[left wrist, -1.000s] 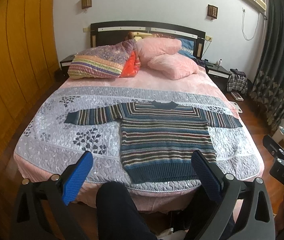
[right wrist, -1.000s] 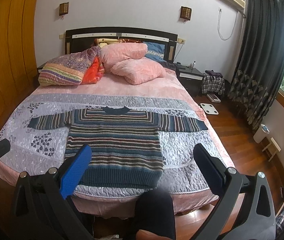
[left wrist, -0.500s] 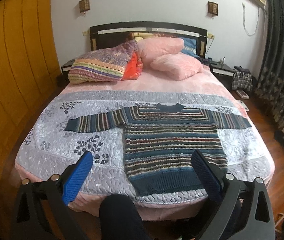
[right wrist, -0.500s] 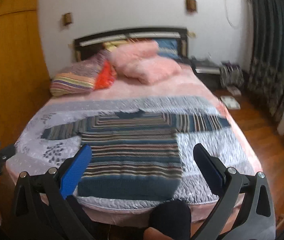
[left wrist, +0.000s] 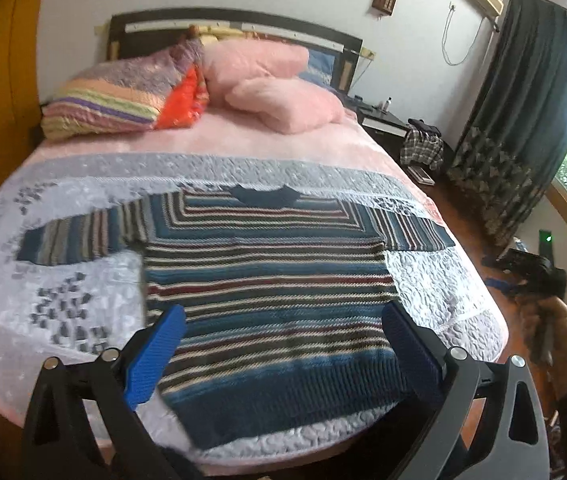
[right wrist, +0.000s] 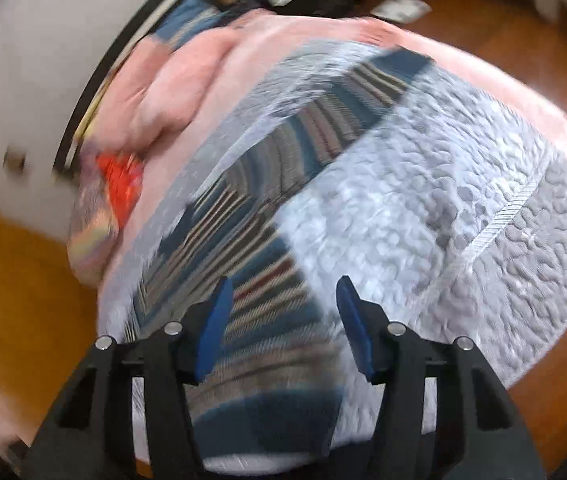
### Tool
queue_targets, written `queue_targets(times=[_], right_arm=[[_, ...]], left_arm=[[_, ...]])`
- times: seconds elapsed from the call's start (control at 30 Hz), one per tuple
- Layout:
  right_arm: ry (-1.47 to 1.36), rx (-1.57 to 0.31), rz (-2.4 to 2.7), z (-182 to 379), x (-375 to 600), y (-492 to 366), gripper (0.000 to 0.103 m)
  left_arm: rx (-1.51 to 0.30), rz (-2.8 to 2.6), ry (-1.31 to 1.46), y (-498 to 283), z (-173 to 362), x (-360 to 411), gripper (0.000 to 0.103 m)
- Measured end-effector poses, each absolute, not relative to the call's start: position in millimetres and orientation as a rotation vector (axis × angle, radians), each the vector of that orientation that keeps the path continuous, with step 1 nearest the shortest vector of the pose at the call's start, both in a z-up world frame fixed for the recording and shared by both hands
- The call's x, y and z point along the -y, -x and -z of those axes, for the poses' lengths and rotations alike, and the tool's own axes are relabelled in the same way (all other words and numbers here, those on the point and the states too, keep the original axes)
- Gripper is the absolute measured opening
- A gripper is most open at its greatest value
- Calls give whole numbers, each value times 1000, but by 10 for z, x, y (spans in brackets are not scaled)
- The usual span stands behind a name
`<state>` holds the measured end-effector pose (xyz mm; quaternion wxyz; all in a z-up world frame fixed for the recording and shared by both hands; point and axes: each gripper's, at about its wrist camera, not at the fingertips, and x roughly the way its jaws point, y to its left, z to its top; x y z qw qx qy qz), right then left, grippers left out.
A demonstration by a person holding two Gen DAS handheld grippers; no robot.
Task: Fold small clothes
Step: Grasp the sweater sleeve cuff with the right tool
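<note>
The striped sweater (left wrist: 267,280) lies flat and unfolded on the bed (left wrist: 435,280), and both the left gripper (left wrist: 283,354) and right gripper (right wrist: 283,332) hang above it, spread apart and empty, so all the folding is left.

Right wrist view is smeared with motion blur, so we can't make out the pillows (right wrist: 163,92) or headboard properly. The sweater (right wrist: 251,240) hem is hidden behind the right gripper (right wrist: 283,320). In the left wrist view, the bed (left wrist: 435,288) near corners are cut off by the gripper frame.
</note>
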<state>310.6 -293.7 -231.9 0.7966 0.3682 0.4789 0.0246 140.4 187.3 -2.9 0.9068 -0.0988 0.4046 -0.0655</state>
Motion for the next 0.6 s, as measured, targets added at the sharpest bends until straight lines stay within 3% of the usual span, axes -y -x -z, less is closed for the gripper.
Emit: queue_targets(times=[0.3, 0.6], right_arm=[[-1182, -923, -3, 3306, 4202, -4274, 49], [-1260, -829, 127, 3896, 4950, -5133, 47]], left_arm=[[-921, 207, 349, -2295, 814, -1896, 99], [-940, 224, 442, -2874, 1380, -1906, 99]])
